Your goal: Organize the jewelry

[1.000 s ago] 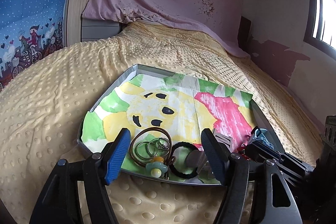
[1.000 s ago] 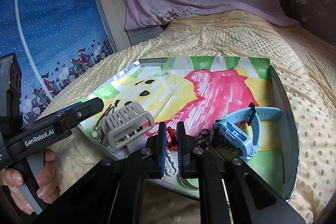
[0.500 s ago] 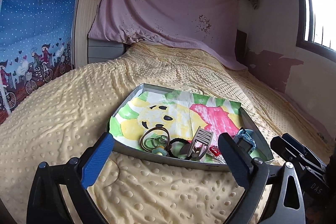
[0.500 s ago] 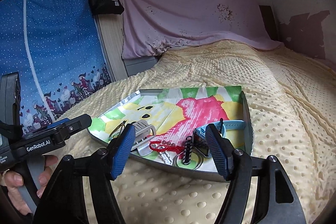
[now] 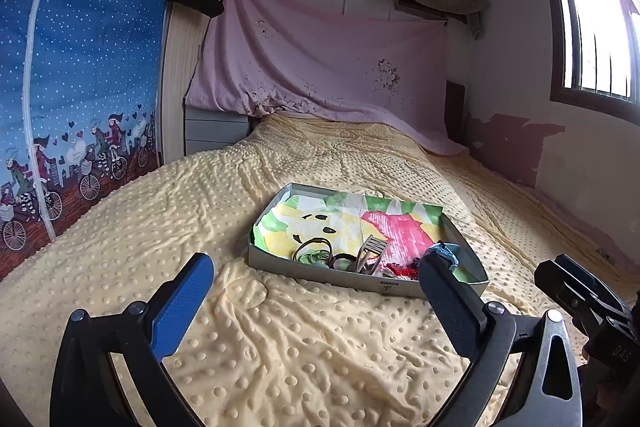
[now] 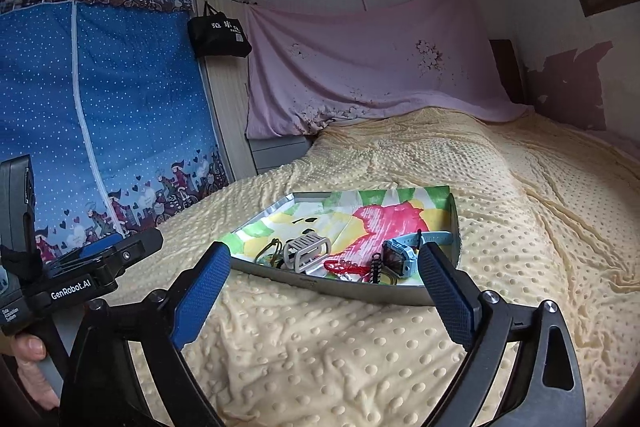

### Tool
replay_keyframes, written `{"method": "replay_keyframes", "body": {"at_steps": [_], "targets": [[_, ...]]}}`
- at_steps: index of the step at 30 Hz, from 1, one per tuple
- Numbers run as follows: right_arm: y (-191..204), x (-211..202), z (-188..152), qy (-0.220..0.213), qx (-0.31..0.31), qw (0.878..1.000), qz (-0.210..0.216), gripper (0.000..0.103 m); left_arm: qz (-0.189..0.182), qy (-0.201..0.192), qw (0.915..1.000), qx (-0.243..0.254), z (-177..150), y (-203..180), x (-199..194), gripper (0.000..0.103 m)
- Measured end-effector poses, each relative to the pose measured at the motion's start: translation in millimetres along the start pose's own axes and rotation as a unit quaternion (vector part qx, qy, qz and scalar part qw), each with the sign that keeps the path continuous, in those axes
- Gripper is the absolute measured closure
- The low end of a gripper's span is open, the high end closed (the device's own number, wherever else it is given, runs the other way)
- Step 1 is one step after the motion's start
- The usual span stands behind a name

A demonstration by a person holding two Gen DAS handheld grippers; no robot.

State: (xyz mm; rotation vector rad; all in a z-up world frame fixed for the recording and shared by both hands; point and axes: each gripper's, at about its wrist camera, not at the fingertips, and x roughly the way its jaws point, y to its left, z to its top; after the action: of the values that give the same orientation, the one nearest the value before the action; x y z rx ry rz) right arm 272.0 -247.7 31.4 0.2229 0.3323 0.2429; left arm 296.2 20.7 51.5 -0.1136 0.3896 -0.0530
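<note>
i see both grippers pulled back from the tray [image 5: 320,273], which sits on the yellow bedspread [image 5: 280,347] in the middle of the bed, well apart from the fingers now. a second ago they were right over its near edge. my left gripper [image 5: 316,301] has its blue-padded fingers spread fully wide with nothing between them. my right gripper [image 6: 326,293] is opening at this moment, its fingers already spread far apart and empty; a second ago they were almost pressed together over the red bead string [image 6: 346,267]. that string now lies loose in the tray beside the grey hair clip [image 6: 306,251] and the blue watch [image 6: 400,257], with the rings [image 5: 314,253] at the near left. the jewelry all lies in the tray's near end, resting on its painted paper lining. i judge the last piece has been released and the sorting is finished or close to it
</note>
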Motion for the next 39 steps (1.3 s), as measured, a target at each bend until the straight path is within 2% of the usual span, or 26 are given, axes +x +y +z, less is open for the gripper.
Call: {"method": "replay_keyframes", "body": {"at_steps": [8,11,19,27,39], "targets": [[23.7,-60.2,-16.6,-0.013,-0.005,1.0,0.002,0.006,0.008,-0.025,0.9996,0.009,-17.9,8.0,-66.0,0.0],[31.8,-82.8,-23.5,-0.02,-0.011,1.0,-0.002,0.001,0.008,-0.034,0.9993,0.012,-24.6,11.6,-86.5,0.0],[47.7,-133.5,-41.1,-0.032,-0.012,0.999,-0.015,0.001,0.011,-0.046,0.9988,0.016,-43.3,21.2,-129.1,0.0],[47.2,-158.4,-55.7,-0.028,-0.007,0.999,-0.023,0.001,0.005,-0.041,0.999,0.017,-63.2,23.4,-147.6,0.0],[52.0,-171.1,-74.0,-0.032,-0.016,0.998,-0.06,0.001,0.011,-0.05,0.9982,0.029,-82.0,18.3,-149.1,0.0]]}}
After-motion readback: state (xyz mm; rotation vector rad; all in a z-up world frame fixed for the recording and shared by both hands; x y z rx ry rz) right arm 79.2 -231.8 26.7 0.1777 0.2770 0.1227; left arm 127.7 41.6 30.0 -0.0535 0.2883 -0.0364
